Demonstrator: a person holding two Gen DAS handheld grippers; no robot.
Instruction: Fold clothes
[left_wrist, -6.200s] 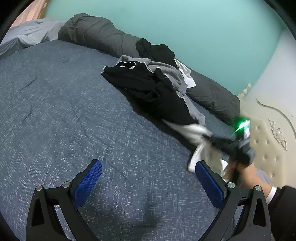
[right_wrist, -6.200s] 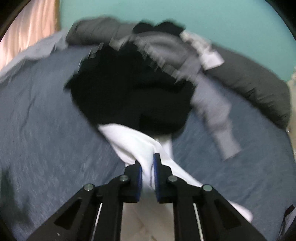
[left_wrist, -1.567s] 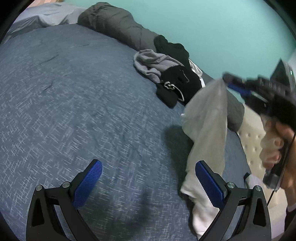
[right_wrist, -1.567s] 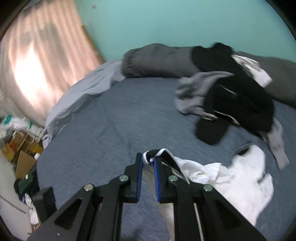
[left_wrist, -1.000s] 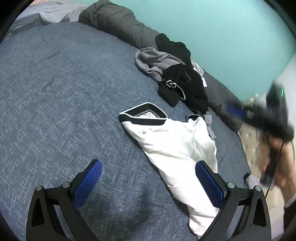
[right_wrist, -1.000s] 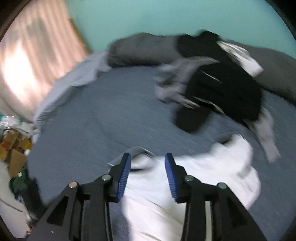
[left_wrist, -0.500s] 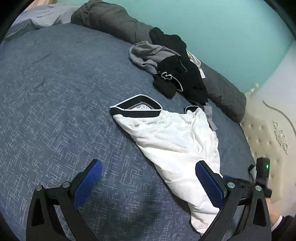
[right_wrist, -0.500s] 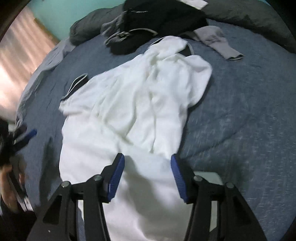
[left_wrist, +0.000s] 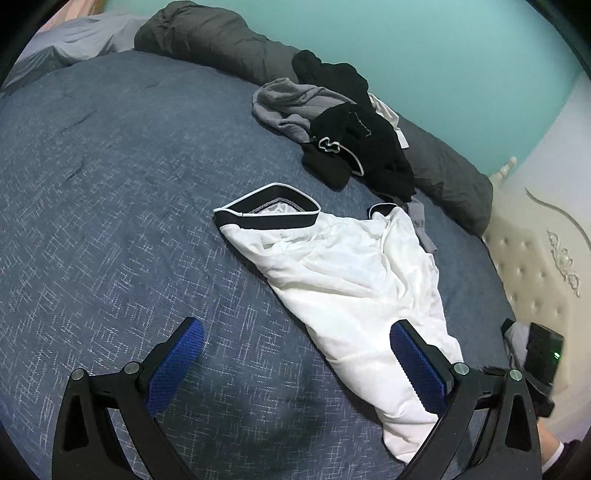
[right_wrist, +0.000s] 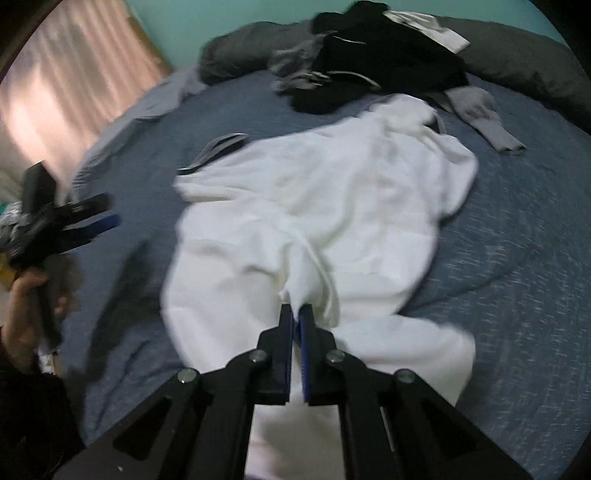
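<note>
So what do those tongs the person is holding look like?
Both are black frames with silver screws. The left tongs have two arms ending in bumpy blue pads. The right tongs have blue pads too. A small green light glows on a black box. A white cuff shows.

Blue quilted bed (left_wrist: 110, 177) — white garment (left_wrist: 354, 280), dark clothes pile (left_wrist: 343, 129), grey bolster (left_wrist: 221, 40).

A blue bed cover (left_wrist: 110, 192) with a fine pale fleck pattern fills most of the view. A long dark grey rolled duvet (left_wrist: 221, 48) lies along the cover's far edge, against a teal wall (left_wrist: 424, 44). A pale grey sheet (left_wrist: 70, 40) is bunched at the cover's far left corner. A cream tufted headboard (left_wrist: 532, 266) stands just beside the cover's right edge. Pink curtains (right_wrist: 62, 74) hang beyond the cover's left side.
</note>
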